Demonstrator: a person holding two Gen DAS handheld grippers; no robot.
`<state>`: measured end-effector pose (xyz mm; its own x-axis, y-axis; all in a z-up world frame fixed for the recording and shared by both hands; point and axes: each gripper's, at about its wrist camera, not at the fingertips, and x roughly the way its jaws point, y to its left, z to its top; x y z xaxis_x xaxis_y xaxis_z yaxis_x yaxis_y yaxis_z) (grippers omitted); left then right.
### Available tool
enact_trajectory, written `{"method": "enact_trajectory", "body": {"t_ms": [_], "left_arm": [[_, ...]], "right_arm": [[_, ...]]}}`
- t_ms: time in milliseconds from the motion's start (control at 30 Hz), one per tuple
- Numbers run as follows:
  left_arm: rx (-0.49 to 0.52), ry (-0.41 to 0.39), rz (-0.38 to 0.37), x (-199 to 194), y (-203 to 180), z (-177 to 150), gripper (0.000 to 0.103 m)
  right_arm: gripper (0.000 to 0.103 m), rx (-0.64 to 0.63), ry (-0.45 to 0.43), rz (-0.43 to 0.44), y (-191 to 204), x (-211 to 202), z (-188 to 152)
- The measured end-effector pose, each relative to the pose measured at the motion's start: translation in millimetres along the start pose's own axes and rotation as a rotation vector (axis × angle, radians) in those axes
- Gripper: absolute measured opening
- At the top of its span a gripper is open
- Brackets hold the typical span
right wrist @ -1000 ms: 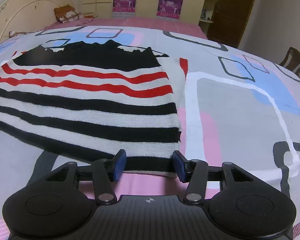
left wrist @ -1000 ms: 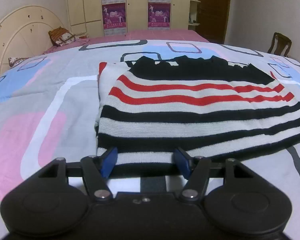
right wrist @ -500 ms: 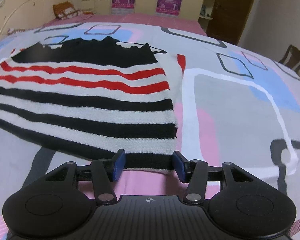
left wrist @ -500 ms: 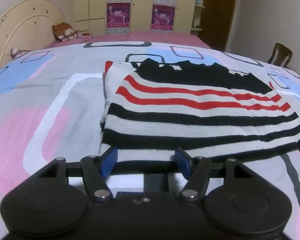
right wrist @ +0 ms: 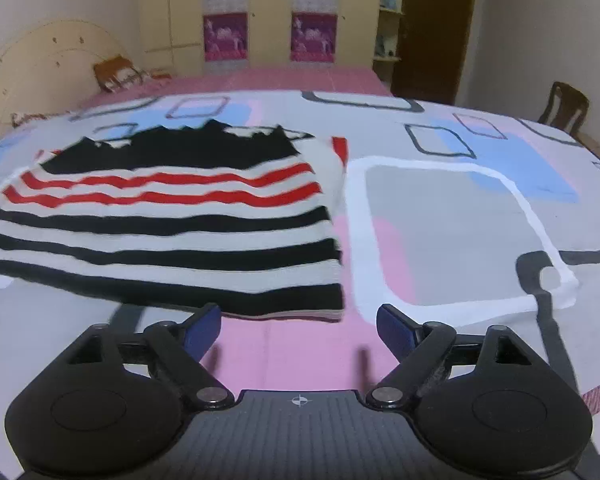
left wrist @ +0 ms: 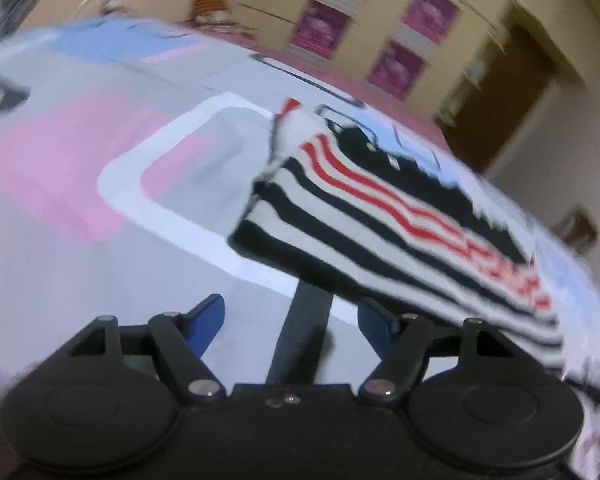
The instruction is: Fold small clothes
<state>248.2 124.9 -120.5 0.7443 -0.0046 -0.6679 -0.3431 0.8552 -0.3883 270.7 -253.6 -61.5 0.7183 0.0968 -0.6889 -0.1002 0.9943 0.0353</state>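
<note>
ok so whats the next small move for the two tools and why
Probably bring both tools forward to the striped sweater's near hem and pinch it for the next fold. The right tool is open just short of that hem, and the left tool is open, tilted and blurred, holding nothing. The sweater lies flat on the bedspread.

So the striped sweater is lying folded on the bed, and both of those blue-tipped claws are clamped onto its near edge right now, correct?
Not quite. The striped sweater does lie folded on the bed, but neither claw grips it. The right wrist view shows the right gripper open, its fingers short of the hem; the left wrist view shows the left gripper open too, holding nothing.
</note>
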Motion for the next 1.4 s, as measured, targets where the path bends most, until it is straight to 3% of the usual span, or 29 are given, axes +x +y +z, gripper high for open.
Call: {"method": "enact_trajectory", "body": {"t_ms": [100, 167, 200, 233, 267, 333, 467, 733, 800, 833, 867, 933, 1033, 1133, 1200, 1267, 1400], "left_arm": [[-0.114, -0.024, -0.051, 3.6, 7.4, 2.9, 0.071], [-0.189, -0.034, -0.090, 9.4, 11.6, 5.0, 0.070], [-0.221, -0.036, -0.105, 13.2, 12.8, 5.5, 0.069], [-0.250, -0.041, -0.117, 17.3, 14.0, 6.2, 0.069], [-0.272, -0.047, -0.127, 21.4, 14.8, 6.9, 0.067], [-0.278, -0.068, -0.116, 30.0, 14.4, 11.0, 0.058], [-0.330, -0.093, -0.133, 50.3, 19.6, 19.7, 0.049], [-0.484, -0.151, -0.187, 77.9, 29.5, 35.1, 0.047], [-0.494, -0.147, -0.188, 84.6, 29.1, 40.9, 0.041], [-0.491, -0.133, -0.183, 88.9, 29.1, 44.3, 0.027], [-0.489, -0.110, -0.183, 92.8, 30.2, 46.9, 0.020], [-0.541, -0.125, -0.232, 87.3, 34.3, 49.7, 0.018], [-0.464, -0.165, -0.271, 72.7, 24.0, 53.5, 0.019], [-0.460, -0.070, -0.182, 93.3, 35.2, 47.6, 0.018], [-0.483, -0.076, -0.216, 96.1, 42.4, 42.8, 0.018], [-0.430, -0.076, -0.190, 93.9, 35.1, 44.6, 0.019], [-0.435, -0.078, -0.167, 96.1, 31.6, 45.0, 0.018]], "right_arm": [[0.081, 0.033, -0.025, 0.031, 5.4, -6.0, -1.8], [0.043, 0.047, -0.033, 0.057, 7.8, -5.8, 1.3], [0.033, 0.059, -0.023, 0.072, 8.9, -3.6, 3.4], [0.015, 0.074, -0.012, 0.091, 9.5, -0.6, 6.0], [0.009, 0.093, -0.006, 0.115, 10.5, 2.2, 9.4], [0.009, 0.118, -0.004, 0.142, 13.1, 7.1, 16.3], [0.009, 0.115, -0.001, 0.172, 26.0, 18.7, 32.8], [0.009, 0.124, 0.011, 0.228, 61.1, 55.5, 72.5], [0.009, 0.109, 0.022, 0.234, 71.0, 67.1, 80.1], [0.009, 0.102, 0.026, 0.237, 74.9, 71.6, 82.4], [0.009, 0.091, 0.030, 0.240, 80.3, 76.7, 85.2], [0.009, 0.078, 0.041, 0.240, 88.4, 84.4, 88.1], [0.009, 0.065, 0.025, 0.247, 98.1, 86.9, 90.6], [0.009, 0.051, 0.034, 0.255, 108.0, 98.1, 90.3], [0.008, 0.016, 0.065, 0.241, 115.9, 109.8, 87.5], [0.007, -0.029, 0.076, 0.199, 123.6, 118.3, 84.6], [0.007, -0.042, 0.091, 0.191, 126.3, 115.8, 90.5]]}}
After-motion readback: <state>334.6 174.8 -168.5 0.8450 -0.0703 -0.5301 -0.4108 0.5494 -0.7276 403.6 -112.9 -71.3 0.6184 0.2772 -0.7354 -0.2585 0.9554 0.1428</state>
